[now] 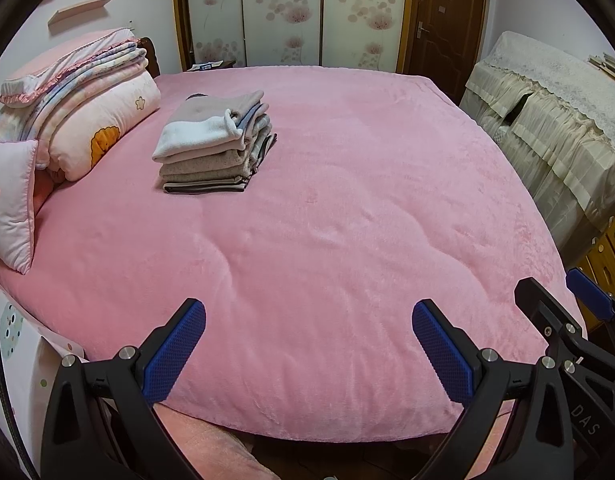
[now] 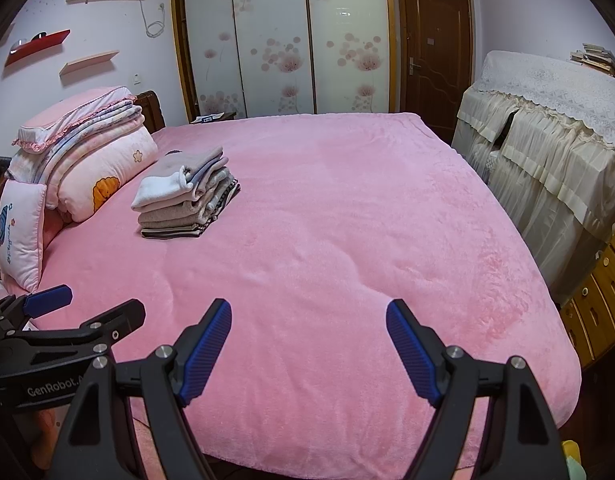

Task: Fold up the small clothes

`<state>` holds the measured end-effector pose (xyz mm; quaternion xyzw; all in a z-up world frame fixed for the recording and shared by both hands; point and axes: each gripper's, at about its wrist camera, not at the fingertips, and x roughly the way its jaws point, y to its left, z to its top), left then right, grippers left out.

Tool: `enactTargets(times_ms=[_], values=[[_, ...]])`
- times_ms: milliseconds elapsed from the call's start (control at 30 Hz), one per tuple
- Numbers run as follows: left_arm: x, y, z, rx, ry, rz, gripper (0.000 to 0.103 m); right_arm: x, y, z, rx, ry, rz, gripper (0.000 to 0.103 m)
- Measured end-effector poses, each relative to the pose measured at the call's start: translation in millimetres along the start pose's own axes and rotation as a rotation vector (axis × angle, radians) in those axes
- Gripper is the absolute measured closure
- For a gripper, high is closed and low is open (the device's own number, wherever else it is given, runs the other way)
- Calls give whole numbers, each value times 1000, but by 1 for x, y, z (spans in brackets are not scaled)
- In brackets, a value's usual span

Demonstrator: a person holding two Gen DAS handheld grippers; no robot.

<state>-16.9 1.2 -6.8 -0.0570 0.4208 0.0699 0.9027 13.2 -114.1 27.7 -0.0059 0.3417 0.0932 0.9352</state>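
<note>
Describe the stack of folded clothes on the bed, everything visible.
The stack of folded clothes sits on the pink blanket, toward the bed's far left, apart from the folded quilts. Several soft knit-looking layers: a grey and white piece on top, beige and grey pieces beneath, a dark striped one at the bottom. Edges roughly aligned, the top piece overhanging. Neither tool touches it.

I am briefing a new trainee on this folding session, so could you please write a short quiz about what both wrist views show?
1. True or false: the left gripper holds a garment.
2. Where is the stack of folded clothes? A) beside the rolled quilt B) at the bed's near edge C) on the covered cabinet
3. Fill in: the right gripper is ____.

Key: 1 false; 2 A; 3 open.
</note>
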Motion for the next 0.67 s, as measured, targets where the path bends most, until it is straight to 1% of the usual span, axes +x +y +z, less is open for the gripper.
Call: enactTargets(times_ms=[667], values=[[3,1,1,0,12,0,1,0,0,0,-1,-1,0,23]])
